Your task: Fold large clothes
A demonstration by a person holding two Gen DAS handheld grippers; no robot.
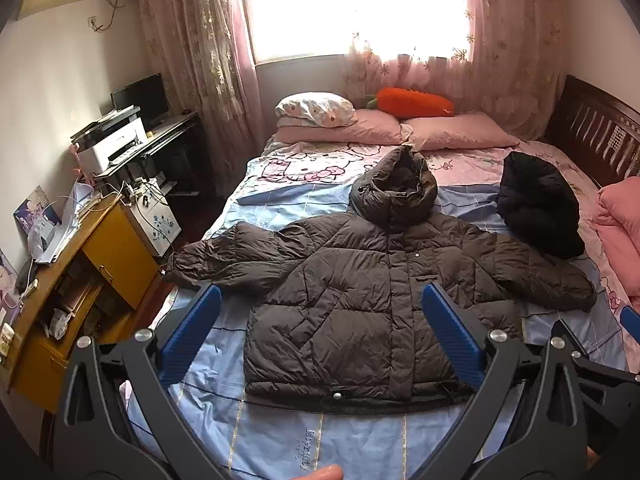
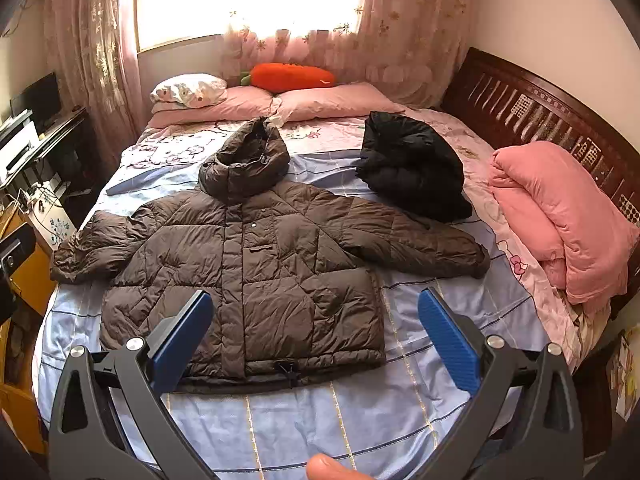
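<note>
A fingertip (image 2: 326, 466) is showing at 6 o'clock in the right wrist view, closest to the lens, with the right tongs (image 2: 316, 332) spreading wide above it, blue pads far apart and gripping nothing. In the left wrist view the left tongs (image 1: 320, 328) are likewise gaping, released, hanging over the lower part of the jacket.

The brown puffer jacket (image 2: 256, 264) is lying flat on the bed (image 2: 420, 400), front side up, closed down the middle with small snaps showing on the placket. Its quilted fabric is looking wrinkled and puffy. Going from 9 o'clock to 3 o'clock: the left-hand sleeve (image 2: 92, 244) is stretching out to the bed's edge, the body is sitting square in the centre with the hood (image 2: 246, 164) bunched at 12 o'clock, and the other sleeve (image 2: 424, 246) is angling out toward 3 o'clock. A drawstring toggle is resting at the hem at 6 o'clock.

At 9 o'clock in the left view a wooden counter (image 1: 104, 240) is carrying papers and cables. At about 1 o'clock from the jacket a black garment (image 2: 412, 168) is sitting in a heap, apart from the brown sleeve. Farther toward 3 o'clock a pink quilt (image 2: 560, 216) is lying folded against the dark headboard (image 2: 552, 108). Pink pillows (image 2: 332, 100) and an orange carrot cushion (image 2: 292, 76) are lining the window end at 12 o'clock.
</note>
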